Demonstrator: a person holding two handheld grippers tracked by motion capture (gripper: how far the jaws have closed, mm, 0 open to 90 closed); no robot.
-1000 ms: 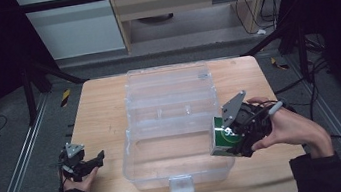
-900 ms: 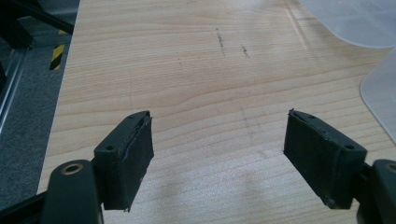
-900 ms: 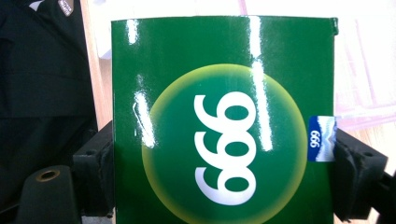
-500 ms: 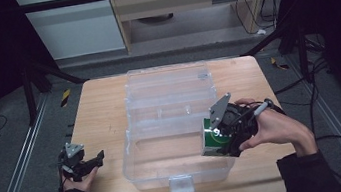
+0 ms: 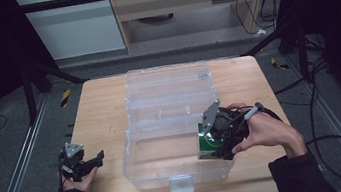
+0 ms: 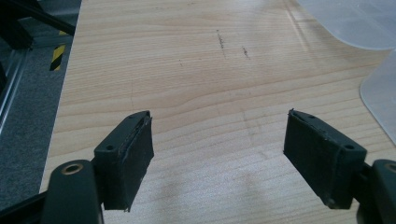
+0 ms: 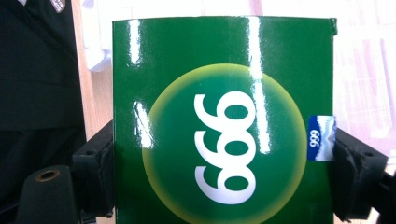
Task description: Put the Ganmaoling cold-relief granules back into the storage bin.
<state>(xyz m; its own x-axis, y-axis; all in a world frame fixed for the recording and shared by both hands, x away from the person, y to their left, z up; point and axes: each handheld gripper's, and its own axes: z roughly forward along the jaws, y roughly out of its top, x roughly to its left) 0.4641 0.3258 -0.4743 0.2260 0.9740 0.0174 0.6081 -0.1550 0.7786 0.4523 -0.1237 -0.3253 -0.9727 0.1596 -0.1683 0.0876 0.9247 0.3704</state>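
My right tongs [image 5: 214, 146] gripped a glossy green box [image 7: 223, 121] by its two narrow sides, its white "999" roundel facing the camera that rode behind them. Seen from the high view, the box [image 5: 207, 145] hung tilted just ahead of the tongs, over the right front part of a clear plastic bin [image 5: 163, 127] that stood open on the wooden counter [image 5: 95, 111], its lid laid back on the far side. I judged the side grip was chosen so the box could go down into the bin with nothing under it, and the tilt followed the angle of my wrist as it came in over the bin's right wall. Whether the box already touched the bin's floor, I could not tell.

My left tongs [image 5: 83, 162] rested near the counter's front left corner, well apart from the bin, jaws spread wide with nothing but bare wood grain between them; the bin's pale edge lay ahead and to their right. I took it that they were parked there to keep out of the way.
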